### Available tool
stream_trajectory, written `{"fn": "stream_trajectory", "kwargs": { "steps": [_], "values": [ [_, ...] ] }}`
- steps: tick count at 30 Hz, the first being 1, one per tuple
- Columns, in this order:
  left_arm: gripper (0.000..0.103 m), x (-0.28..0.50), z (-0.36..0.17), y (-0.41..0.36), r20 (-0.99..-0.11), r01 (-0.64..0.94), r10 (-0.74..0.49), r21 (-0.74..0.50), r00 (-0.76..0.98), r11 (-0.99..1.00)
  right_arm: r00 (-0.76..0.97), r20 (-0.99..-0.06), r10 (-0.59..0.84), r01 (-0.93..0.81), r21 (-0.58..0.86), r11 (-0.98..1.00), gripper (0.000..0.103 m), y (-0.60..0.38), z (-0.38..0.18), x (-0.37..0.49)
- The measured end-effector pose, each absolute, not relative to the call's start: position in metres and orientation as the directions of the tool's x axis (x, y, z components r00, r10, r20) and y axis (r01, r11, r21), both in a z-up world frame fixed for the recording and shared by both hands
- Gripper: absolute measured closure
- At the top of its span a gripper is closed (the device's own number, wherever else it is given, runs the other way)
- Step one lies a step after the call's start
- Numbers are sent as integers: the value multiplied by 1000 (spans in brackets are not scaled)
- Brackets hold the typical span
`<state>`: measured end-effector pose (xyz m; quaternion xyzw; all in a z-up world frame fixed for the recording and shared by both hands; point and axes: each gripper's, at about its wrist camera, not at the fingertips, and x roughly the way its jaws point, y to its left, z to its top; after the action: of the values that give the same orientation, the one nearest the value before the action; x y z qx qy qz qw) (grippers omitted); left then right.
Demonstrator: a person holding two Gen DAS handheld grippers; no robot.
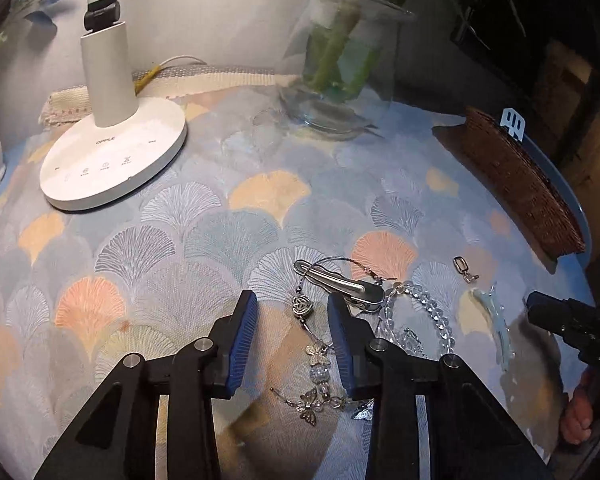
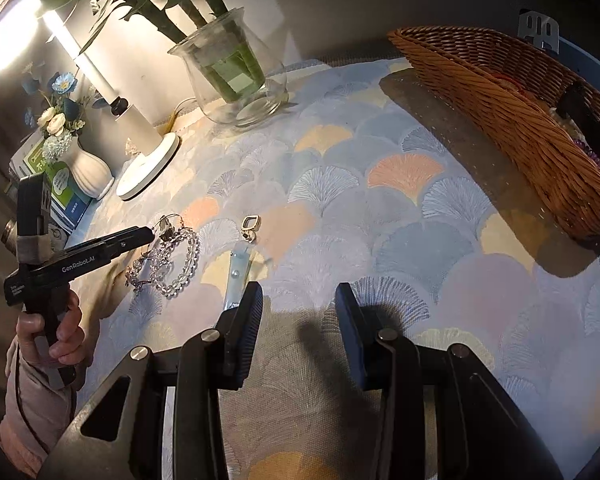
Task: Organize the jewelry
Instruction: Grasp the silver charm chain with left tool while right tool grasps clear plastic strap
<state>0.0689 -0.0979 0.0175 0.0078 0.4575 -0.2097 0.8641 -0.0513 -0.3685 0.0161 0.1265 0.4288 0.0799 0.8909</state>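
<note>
left wrist view: left tool (image 1: 293, 322) part open, holding nothing, straddling silver heart-charm wire bracelet (image 1: 300, 305).

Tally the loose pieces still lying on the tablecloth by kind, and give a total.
Hair clips: 2, silver, pale blue
Clear bead bracelets: 1
Charm strands: 1, heart and butterflies
Small gold clasps: 1
Total: 5
</note>
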Motion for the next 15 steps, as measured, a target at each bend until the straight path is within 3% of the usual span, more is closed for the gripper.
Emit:
{"fn": "stream_trajectory", "kwargs": {
  "steps": [6,12,14,15],
  "values": [
    [67,67,16,-98,-782,381,-357,-167,511,909,576,-754,316,-104,316,943,62,-336,15,-37],
    [67,63,15,-105,-782,389,-318,-106,536,915,586,-786,198,-101,172,980,62,-311,10,-29],
    [73,63,14,-110,-783,391,-297,-76,547,917,589,-789,174,-101,142,985,62,-307,9,-28],
    [80,63,14,-112,-781,393,-287,-59,554,918,591,-791,159,-102,122,987,62,-304,8,-28]
  ]
}}
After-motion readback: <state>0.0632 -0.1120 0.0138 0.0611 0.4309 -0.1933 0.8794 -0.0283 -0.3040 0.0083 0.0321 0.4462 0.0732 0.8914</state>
